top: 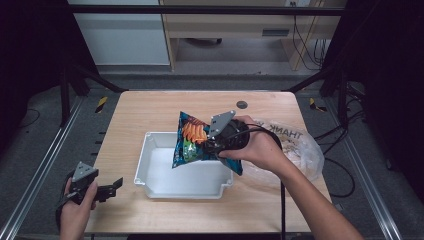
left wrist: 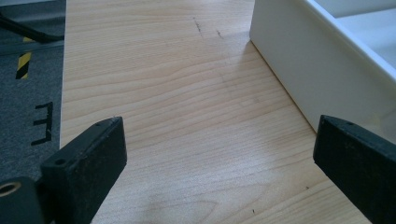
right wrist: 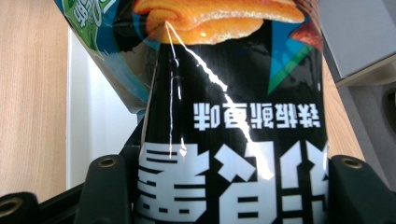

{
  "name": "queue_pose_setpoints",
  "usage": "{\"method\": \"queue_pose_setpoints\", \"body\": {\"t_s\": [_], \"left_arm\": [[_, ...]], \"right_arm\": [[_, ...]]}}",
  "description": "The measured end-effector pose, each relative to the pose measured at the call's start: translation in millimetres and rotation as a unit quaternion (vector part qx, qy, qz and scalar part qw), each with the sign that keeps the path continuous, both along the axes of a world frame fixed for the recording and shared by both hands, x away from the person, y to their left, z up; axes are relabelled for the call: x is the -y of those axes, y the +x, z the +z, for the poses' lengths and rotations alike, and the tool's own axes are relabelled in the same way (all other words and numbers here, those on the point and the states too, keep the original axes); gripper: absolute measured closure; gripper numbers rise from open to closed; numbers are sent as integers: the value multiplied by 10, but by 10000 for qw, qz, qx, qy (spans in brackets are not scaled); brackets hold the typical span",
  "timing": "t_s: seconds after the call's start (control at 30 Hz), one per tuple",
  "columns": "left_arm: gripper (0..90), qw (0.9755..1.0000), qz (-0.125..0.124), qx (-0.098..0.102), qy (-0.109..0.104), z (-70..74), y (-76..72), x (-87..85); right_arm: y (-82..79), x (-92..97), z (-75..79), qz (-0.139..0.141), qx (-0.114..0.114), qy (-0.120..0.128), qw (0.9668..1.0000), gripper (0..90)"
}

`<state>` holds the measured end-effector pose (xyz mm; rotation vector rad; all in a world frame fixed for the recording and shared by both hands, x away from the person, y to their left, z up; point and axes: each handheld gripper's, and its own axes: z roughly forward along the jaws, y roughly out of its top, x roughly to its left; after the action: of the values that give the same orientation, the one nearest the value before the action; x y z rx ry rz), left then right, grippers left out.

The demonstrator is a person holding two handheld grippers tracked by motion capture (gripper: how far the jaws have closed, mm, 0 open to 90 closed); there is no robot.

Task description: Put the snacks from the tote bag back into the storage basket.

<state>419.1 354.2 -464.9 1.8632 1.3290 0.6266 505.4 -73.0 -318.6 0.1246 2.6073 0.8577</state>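
Blue-black snack bag, tilted, held above white bin, printed text upside down

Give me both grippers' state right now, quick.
Left gripper: open, empty, beside the white plastic tray.
Right gripper: shut on the blue foil snack bag, above that tray.

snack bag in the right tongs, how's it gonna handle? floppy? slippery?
Likely floppy: the snack bag creases where the right tongs pinch it over the white bin. Probably slick, given the glossy glare streaks across its film. Seems light for its size, puffed with air; contents may crush.
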Motion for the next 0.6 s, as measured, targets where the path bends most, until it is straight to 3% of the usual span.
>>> {"method": "queue_pose_setpoints", "body": {"t_s": [0.6], "left_arm": [[25, 9999, 91, 38, -54, 9, -2, -51]], "right_arm": [[19, -100, -49, 83, -63, -19, 9999, 410]]}}
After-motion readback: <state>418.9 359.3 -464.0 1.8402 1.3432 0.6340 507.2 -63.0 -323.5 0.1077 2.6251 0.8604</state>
